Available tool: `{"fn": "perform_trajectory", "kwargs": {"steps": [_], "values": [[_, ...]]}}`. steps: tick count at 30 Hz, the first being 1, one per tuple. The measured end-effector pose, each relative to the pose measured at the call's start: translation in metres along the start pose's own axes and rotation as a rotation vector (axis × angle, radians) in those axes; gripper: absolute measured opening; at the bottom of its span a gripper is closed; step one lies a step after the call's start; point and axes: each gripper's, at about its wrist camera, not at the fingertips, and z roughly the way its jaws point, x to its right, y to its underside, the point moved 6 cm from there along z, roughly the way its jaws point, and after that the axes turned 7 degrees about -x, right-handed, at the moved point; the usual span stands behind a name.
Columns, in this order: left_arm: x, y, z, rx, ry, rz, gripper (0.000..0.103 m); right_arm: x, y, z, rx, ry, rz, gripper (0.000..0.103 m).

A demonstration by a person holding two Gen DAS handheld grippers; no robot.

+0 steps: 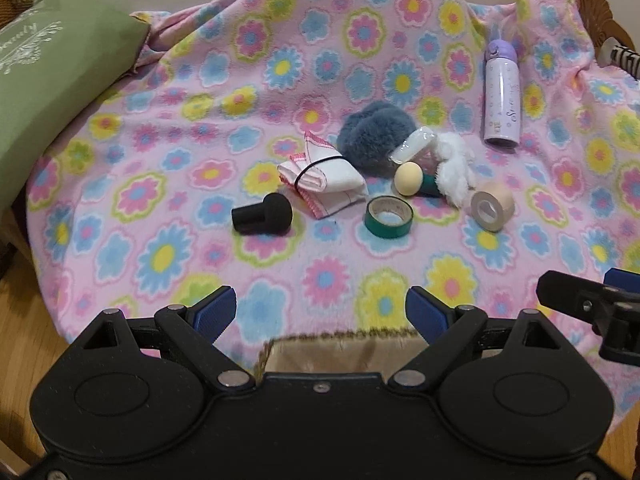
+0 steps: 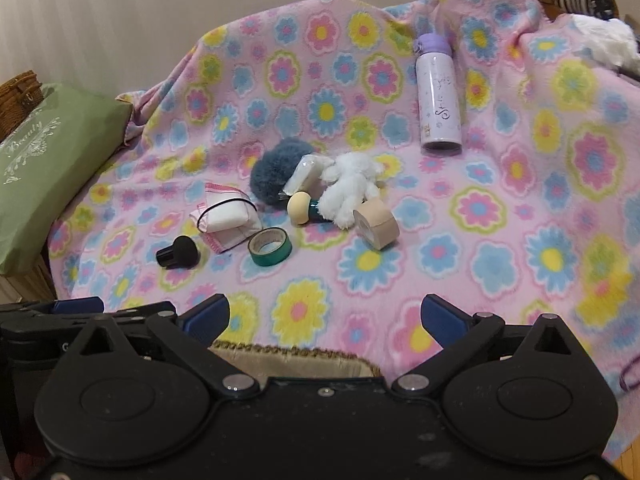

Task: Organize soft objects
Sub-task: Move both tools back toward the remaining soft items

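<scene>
Both the left gripper (image 1: 322,312) and the right gripper (image 2: 324,318) stand spread wide with nothing between the jaws, above a woven basket (image 1: 344,350) mostly hidden by their bodies. Beyond it on the flowered blanket (image 1: 168,184) lie two tape rolls, green (image 1: 389,217) and beige (image 1: 491,206), one banded cloth bundle (image 1: 324,182), and two fluffy pieces, grey-blue (image 1: 376,134) and white (image 1: 454,168), partly overlapping.
</scene>
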Motion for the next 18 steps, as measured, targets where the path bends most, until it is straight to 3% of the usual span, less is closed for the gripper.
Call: {"fn": "perform_trajectory", "kwargs": {"steps": [8, 18], "values": [[0.0, -0.033, 0.035, -0.009, -0.017, -0.007, 0.088, 0.012, -0.03, 0.038, -0.029, 0.001, 0.047, 0.102], [0.001, -0.076, 0.075, -0.002, -0.039, -0.008, 0.089, 0.02, -0.074, 0.079, -0.013, 0.056, 0.018, 0.097]]}}
